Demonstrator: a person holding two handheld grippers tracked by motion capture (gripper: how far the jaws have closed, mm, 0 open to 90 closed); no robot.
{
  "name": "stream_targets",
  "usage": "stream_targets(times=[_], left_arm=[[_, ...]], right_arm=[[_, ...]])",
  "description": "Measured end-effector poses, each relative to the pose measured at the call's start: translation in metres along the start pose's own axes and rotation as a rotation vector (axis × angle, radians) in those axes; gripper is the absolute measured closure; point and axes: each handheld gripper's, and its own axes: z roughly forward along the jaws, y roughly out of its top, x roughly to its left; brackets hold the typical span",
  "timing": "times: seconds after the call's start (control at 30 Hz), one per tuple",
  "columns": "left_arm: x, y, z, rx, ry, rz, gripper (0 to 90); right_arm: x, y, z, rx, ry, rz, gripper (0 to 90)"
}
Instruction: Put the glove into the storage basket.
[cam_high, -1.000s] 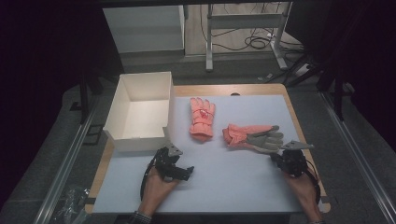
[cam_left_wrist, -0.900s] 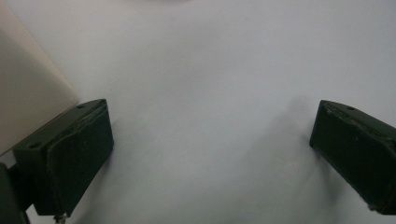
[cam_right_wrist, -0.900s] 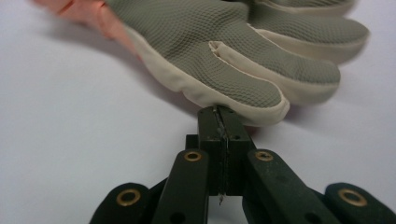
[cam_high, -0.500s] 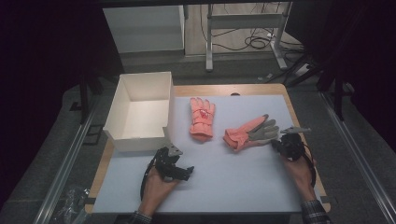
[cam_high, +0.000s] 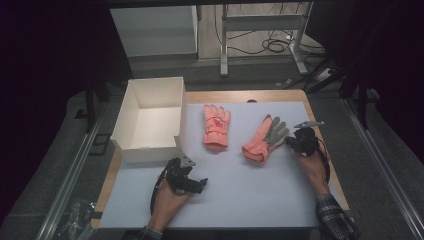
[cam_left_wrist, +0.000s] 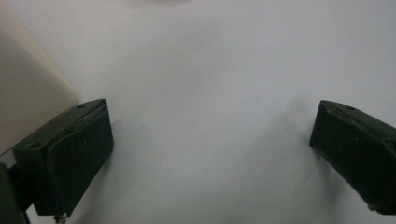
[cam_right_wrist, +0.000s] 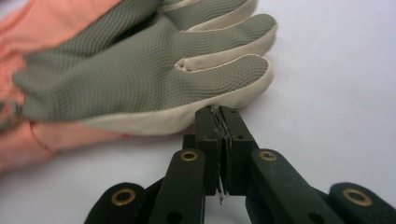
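Two orange gloves lie on the pale sheet. One glove (cam_high: 216, 125) lies back up at the middle, fingers pointing away. The other glove (cam_high: 265, 137) (cam_right_wrist: 140, 70) lies palm up to its right, showing a grey textured palm and cream finger edges. My right gripper (cam_high: 291, 142) (cam_right_wrist: 219, 112) is at this glove's fingertip side, jaws pressed together on its cream edge. My left gripper (cam_high: 198, 184) (cam_left_wrist: 210, 126) rests low on the sheet near the front left, open, with nothing between its pads.
An open white box (cam_high: 122, 120) (cam_left_wrist: 28, 102) stands at the table's left, its corner close beside my left gripper. The pale sheet (cam_high: 240, 195) covers the wooden table. Metal table legs and cables stand on the floor beyond the far edge.
My right gripper has moved away from me and slightly left, swinging the palm-up glove's fingers from pointing right to pointing diagonally away. The left gripper has stayed put.
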Motion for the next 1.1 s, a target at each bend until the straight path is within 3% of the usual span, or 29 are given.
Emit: stream_targets(times=[0.17,0.33,0.43,0.53,0.57,0.6,0.63,0.73,0.83,0.93,0.97,1.03,1.07,1.1], left_arm=[[0.000,0.000,0.000,0.000,0.000,0.000,0.0],[0.000,0.000,0.000,0.001,0.000,0.001,0.0],[0.000,0.000,0.000,0.004,0.000,0.004,0.0],[0.000,0.000,0.000,0.003,-0.001,0.004,0.0],[0.000,0.000,0.000,0.004,0.000,0.004,0.0],[0.000,0.000,0.000,0.004,0.000,0.004,0.0],[0.000,0.000,0.000,0.004,0.000,0.004,0.0],[0.000,0.000,0.000,0.000,0.000,0.001,0.0],[0.000,0.000,0.000,0.003,0.000,0.004,0.0],[0.000,0.000,0.000,0.003,0.000,0.004,0.0],[0.000,0.000,0.000,0.003,0.000,0.004,0.0],[0.000,0.000,0.000,0.004,0.000,0.004,0.0],[0.000,0.000,0.000,0.004,0.000,0.004,0.0],[0.000,0.000,0.000,0.004,0.000,0.004,0.0]], right_arm=[[0.000,0.003,0.007,0.011,-0.004,-0.014,86.1],[0.001,0.006,-0.007,-0.015,0.012,-0.011,81.5],[0.013,0.019,-0.020,-0.029,0.031,-0.040,73.8],[0.019,0.026,-0.022,-0.038,0.063,-0.030,69.2],[0.025,0.032,-0.020,-0.041,0.089,-0.026,62.8],[0.025,0.032,-0.020,-0.041,0.089,-0.026,62.8],[0.032,0.037,-0.015,-0.031,0.094,-0.044,56.2],[0.038,0.041,-0.003,-0.021,0.084,-0.058,47.5],[0.039,0.040,0.012,0.013,0.077,-0.041,44.3],[0.038,0.038,0.019,0.018,0.094,-0.024,48.9],[0.040,0.036,0.020,0.027,0.066,-0.032,62.4],[0.043,0.032,0.022,0.015,0.041,-0.040,75.1],[0.043,0.032,0.022,0.015,0.041,-0.040,75.1],[0.046,0.030,0.021,-0.001,0.029,-0.058,84.7]])
